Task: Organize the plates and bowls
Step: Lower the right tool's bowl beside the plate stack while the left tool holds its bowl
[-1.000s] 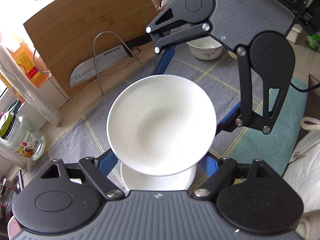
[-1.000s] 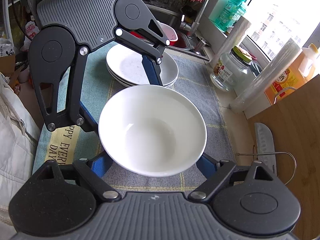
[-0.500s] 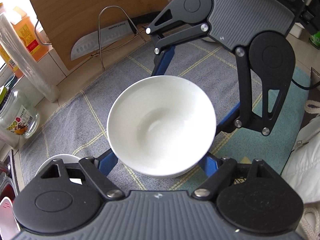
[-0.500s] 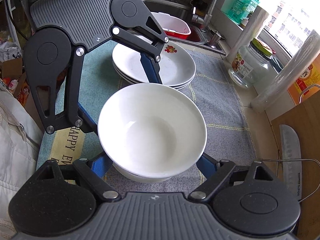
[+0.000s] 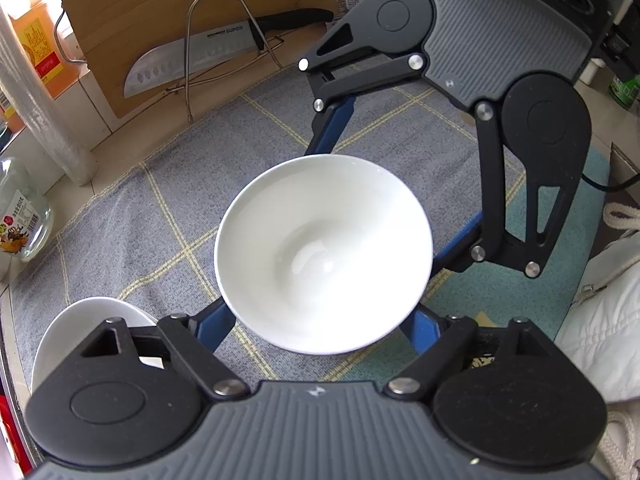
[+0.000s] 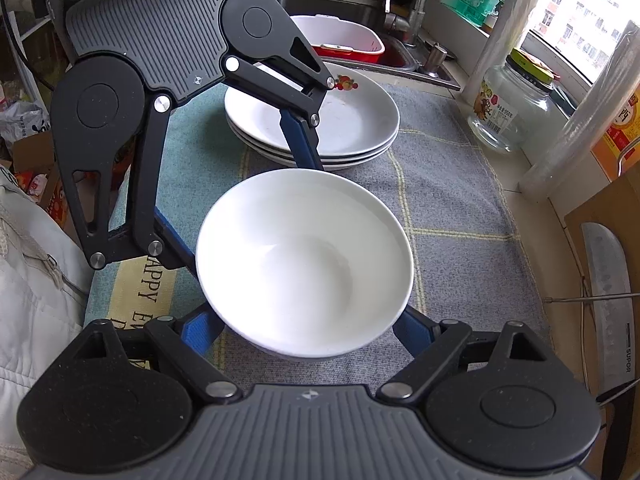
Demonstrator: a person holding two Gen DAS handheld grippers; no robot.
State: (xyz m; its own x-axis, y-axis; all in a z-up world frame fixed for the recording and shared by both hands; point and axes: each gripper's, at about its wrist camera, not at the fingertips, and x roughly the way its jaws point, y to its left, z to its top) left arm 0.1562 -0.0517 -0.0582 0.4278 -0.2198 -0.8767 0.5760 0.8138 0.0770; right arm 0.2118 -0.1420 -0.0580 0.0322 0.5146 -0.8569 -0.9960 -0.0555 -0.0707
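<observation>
Two cloths: we see a grey woven cloth with yellow lines (image 5: 160,220) on the counter, and beside it a teal towel (image 5: 520,292).
Board: a brown wooden cutting board (image 5: 132,8) stands at the far edge of the grey cloth.
Left gripper: the left gripper (image 5: 320,322) points steeply down. Its jaws are opening, with the bowl between them. The blue fingers (image 5: 212,324) pass under the rim, so we cannot see if the pads touch it.
Right gripper: the right gripper (image 6: 306,332) comes from the opposite side. Its jaws stand apart at the width of the bowl and seem to press on its sides below the rim.
Plates: a stack of white shallow plates (image 6: 360,128) sits on the cloths near the sink, just behind the bowl in the right wrist view.
Bowl: the white round ceramic bowl (image 5: 324,256) is upright and empty, between all four fingers, over the border of the grey cloth and the teal towel. We cannot tell if it rests on the cloth.
Knife: a steel kitchen knife with black handle (image 5: 192,60) lies in a wire rack against the board.
Jar: a clear glass jar (image 6: 508,116) stands by the window.
</observation>
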